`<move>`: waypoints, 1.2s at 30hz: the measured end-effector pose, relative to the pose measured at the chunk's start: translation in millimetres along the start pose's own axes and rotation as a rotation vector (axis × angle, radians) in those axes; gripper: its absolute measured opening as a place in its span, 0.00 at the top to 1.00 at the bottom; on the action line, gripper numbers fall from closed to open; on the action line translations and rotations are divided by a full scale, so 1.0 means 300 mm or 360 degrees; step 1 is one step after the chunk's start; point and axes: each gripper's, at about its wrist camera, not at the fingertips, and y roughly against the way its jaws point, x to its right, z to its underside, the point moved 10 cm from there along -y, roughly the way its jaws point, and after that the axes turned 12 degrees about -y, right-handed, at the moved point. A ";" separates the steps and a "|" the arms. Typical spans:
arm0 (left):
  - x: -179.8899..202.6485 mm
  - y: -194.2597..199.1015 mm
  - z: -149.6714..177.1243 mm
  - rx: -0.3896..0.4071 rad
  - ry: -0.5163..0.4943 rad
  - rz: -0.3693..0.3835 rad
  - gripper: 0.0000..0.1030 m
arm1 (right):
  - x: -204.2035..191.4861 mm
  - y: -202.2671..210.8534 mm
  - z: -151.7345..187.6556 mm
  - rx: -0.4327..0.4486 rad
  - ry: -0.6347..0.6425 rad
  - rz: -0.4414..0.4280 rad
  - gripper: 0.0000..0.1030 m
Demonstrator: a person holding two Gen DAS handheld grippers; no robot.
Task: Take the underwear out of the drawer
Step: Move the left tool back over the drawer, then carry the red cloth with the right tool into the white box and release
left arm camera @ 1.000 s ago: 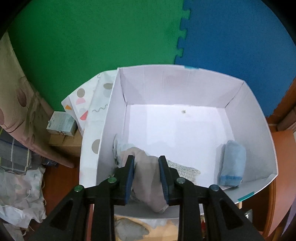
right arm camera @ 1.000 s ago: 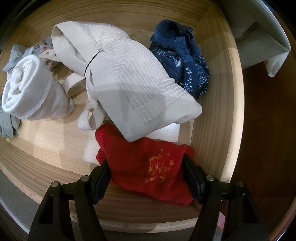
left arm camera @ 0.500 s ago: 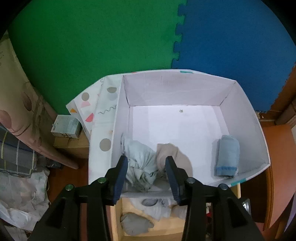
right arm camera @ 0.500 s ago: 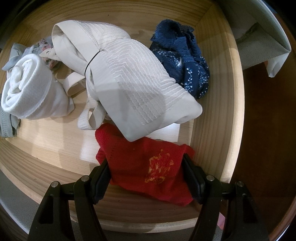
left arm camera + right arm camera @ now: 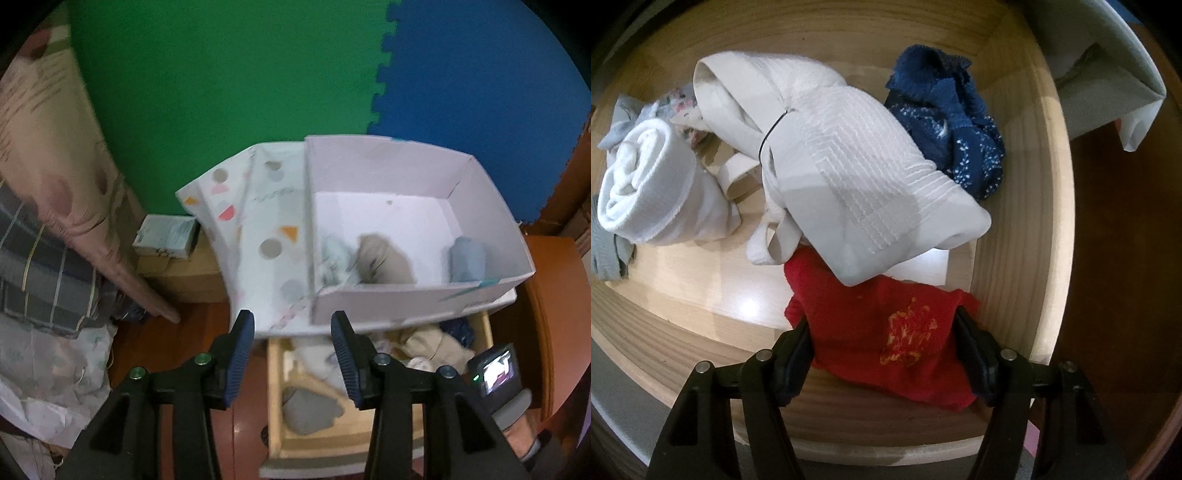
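In the left wrist view my left gripper (image 5: 292,354) is open and empty, above the near edge of a white box (image 5: 406,306). In the box lie a beige garment (image 5: 384,258), a pale green one (image 5: 336,258) and a blue roll (image 5: 467,258). Below it the open wooden drawer (image 5: 275,398) holds more clothes. In the right wrist view my right gripper (image 5: 882,343) is wide open, its jaws on either side of a red garment (image 5: 871,325) in the drawer (image 5: 1023,221). A cream ribbed garment (image 5: 849,177), a dark blue one (image 5: 953,125) and a white roll (image 5: 646,192) lie beyond.
A patterned box lid (image 5: 255,221) leans left of the white box. A small carton (image 5: 166,236) and bedding (image 5: 44,240) lie at the left. Green and blue foam mats (image 5: 258,74) cover the floor behind. The other gripper's camera (image 5: 495,369) shows at right.
My left gripper opened and dropped the beige garment into the white box, then pulled back and up toward the drawer. My right gripper has stayed around the red garment.
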 end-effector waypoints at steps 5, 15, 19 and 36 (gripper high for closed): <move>-0.058 -0.048 0.150 -0.0049 0.0082 -0.0013 0.57 | 0.006 0.007 -0.007 0.0029 -0.0010 -0.0014 0.39; -0.017 -0.266 0.440 -0.0203 0.0207 0.0022 0.57 | 0.040 0.059 -0.023 0.0024 -0.0095 -0.0123 0.51; 0.036 -0.329 0.506 -0.0199 0.0205 0.0060 0.57 | 0.053 0.077 -0.027 0.0017 -0.0109 -0.0137 0.53; 0.113 -0.401 0.585 -0.0100 0.0257 0.0184 0.57 | 0.085 0.279 -0.055 0.0105 -0.0124 -0.0221 0.56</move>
